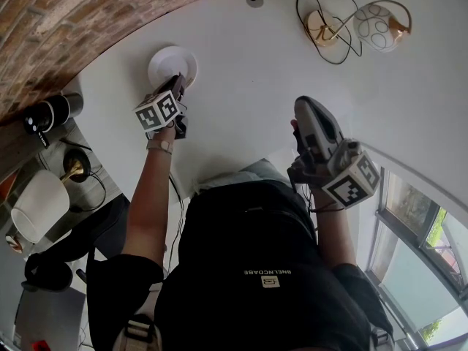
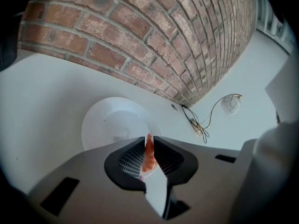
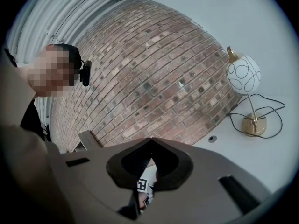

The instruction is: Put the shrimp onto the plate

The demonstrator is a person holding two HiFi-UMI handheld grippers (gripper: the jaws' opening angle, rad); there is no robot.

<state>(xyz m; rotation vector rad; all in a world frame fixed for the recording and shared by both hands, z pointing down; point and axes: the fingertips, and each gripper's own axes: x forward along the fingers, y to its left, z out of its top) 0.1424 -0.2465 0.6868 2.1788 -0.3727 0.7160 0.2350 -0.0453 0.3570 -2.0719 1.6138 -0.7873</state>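
An orange shrimp [image 2: 148, 156] is pinched upright between the pads of my left gripper [image 2: 148, 143], which is shut on it. The shrimp hangs just over the near rim of a round white plate [image 2: 112, 124] on the white table. In the head view the left gripper [image 1: 178, 88] reaches the plate [image 1: 172, 63] at its near edge; the shrimp is hidden there. My right gripper [image 1: 306, 107] is held up over the table's middle, away from the plate, its jaws closed with nothing in them [image 3: 152, 139].
A globe lamp [image 1: 377, 25] with a gold base and a looped black cable [image 1: 325, 28] stands at the table's far right. A brick wall [image 2: 154, 36] runs behind the table. A small cable hole [image 1: 254, 0] lies near the wall.
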